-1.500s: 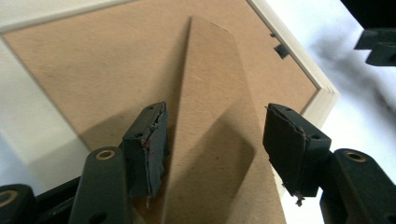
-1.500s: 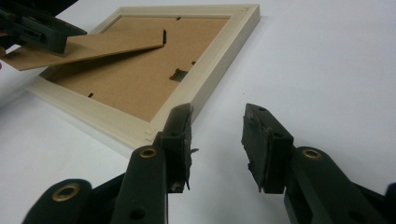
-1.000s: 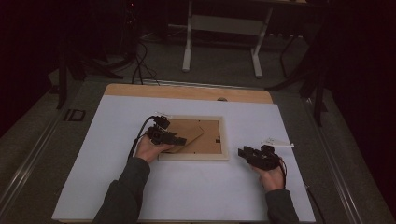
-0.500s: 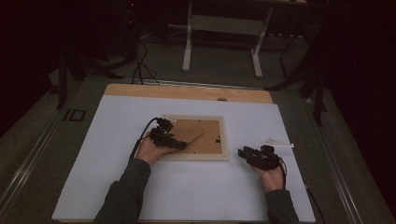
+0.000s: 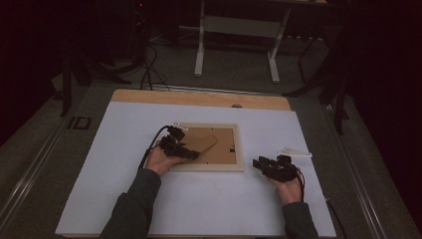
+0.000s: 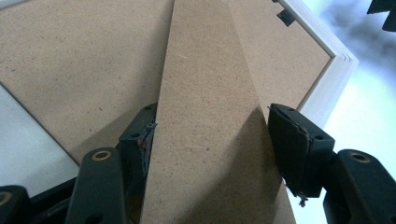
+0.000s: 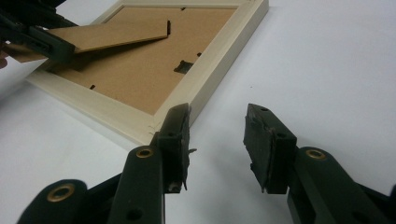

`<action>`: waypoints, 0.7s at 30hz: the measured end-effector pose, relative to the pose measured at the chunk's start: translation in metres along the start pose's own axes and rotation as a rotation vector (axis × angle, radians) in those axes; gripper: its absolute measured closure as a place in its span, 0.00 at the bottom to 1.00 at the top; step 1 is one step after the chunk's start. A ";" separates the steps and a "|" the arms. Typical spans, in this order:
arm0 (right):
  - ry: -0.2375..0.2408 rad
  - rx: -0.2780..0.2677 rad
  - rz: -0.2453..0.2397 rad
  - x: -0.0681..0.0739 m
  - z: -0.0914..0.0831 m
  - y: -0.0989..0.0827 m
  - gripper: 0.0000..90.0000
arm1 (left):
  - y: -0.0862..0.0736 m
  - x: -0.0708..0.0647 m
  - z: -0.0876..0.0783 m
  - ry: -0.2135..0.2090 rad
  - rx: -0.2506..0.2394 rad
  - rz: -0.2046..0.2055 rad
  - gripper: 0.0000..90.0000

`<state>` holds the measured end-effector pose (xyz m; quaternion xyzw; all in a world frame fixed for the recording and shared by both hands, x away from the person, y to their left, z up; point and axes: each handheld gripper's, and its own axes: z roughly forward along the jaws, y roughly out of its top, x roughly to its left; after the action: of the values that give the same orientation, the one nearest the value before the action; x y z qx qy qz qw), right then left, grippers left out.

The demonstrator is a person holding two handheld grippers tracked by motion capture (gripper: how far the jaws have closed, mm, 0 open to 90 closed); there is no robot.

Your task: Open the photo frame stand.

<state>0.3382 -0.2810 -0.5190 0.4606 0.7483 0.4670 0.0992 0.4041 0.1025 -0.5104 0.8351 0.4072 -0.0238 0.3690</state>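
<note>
Picture frame (image 5: 209, 148) lies face down near the middle of the white worktop (image 5: 114, 134), brown backing board up, pale wood border all round. Its near edge runs roughly parallel to the person's side of the worktop.

Stand flap (image 6: 210, 116) is lifted off the backing at a shallow angle, far end up, hinged end toward the frame's far right corner. From the right hand-held gripper's view the flap (image 7: 98, 35) shows clear air under its free edge.

Left hand-held gripper (image 6: 210, 140) straddles the flap at its near end, one jaw each side of the long edges. Left pad sits right against the flap edge; right pad looks just at the other edge. Can't tell whether they actually press, so grip state unclear. In the high view the left hand-held gripper (image 5: 179, 147) sits over the frame's left half, hand on the left border.

Right hand-held gripper (image 7: 217, 140) is released, jaws apart, nothing between them, only bare worktop. Its left jaw tip is just beside the frame's near right corner, not touching as far as I can see. High view puts the right hand-held gripper (image 5: 271, 167) right of the frame.

Small white wedge-shaped piece (image 5: 294, 152) lies just beyond the right hand-held gripper.

Open room: wide bare worktop left of the frame, in front toward the person, and behind up to the wooden strip (image 5: 199, 98) along the far edge.
</note>
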 end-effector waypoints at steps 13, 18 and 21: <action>0.000 0.027 -0.024 0.004 0.008 0.002 0.66 | -0.001 -0.003 0.000 0.022 -0.002 0.049 0.44; 0.004 0.038 -0.050 0.008 0.014 0.009 0.65 | 0.000 -0.005 -0.001 0.038 -0.011 0.066 0.44; 0.005 0.045 -0.058 0.009 0.019 0.014 0.65 | -0.001 -0.007 -0.001 0.046 -0.015 0.071 0.44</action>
<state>0.3526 -0.2600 -0.5156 0.4396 0.7720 0.4480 0.1003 0.3991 0.0989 -0.5079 0.8467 0.3859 0.0115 0.3663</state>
